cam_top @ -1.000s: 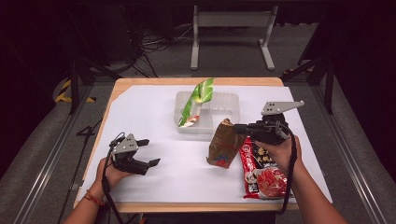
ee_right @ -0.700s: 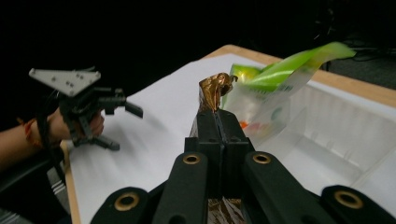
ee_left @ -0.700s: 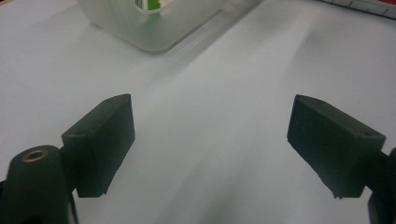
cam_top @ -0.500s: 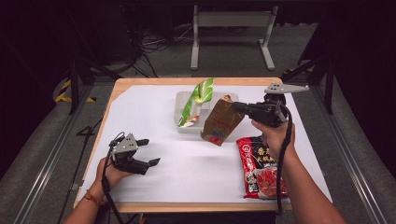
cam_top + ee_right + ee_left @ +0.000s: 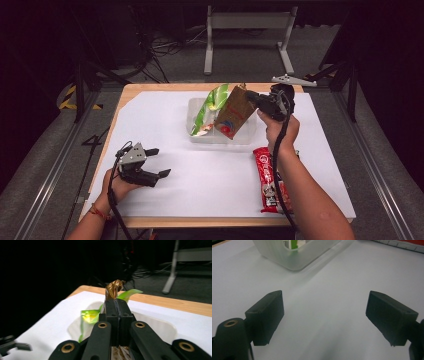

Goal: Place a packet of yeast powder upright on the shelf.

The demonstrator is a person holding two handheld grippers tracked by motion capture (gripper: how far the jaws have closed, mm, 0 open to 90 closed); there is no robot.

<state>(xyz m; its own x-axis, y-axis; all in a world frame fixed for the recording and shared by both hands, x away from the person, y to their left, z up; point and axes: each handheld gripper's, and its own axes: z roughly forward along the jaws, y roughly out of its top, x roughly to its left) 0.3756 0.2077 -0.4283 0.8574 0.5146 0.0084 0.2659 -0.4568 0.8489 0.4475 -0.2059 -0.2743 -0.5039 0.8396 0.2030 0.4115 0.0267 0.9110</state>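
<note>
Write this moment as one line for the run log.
right gripper: shut on brown bag, above clear bin | left gripper: open, holding nothing | green bag: in bin

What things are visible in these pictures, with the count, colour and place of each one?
brown snack bag: 1, brown, held above the bin
green snack bag: 1, green, leaning in the bin
bin: 1, clear plastic, table centre, far side
red snack pack: 1, red, lying flat on the table, right side
table: 1, wooden, covered in white
metal stand: 1, grey, floor behind the table
left gripper: 1, black, jaws open, resting near left front
right gripper: 1, black, closed on the brown snack bag's top
</note>
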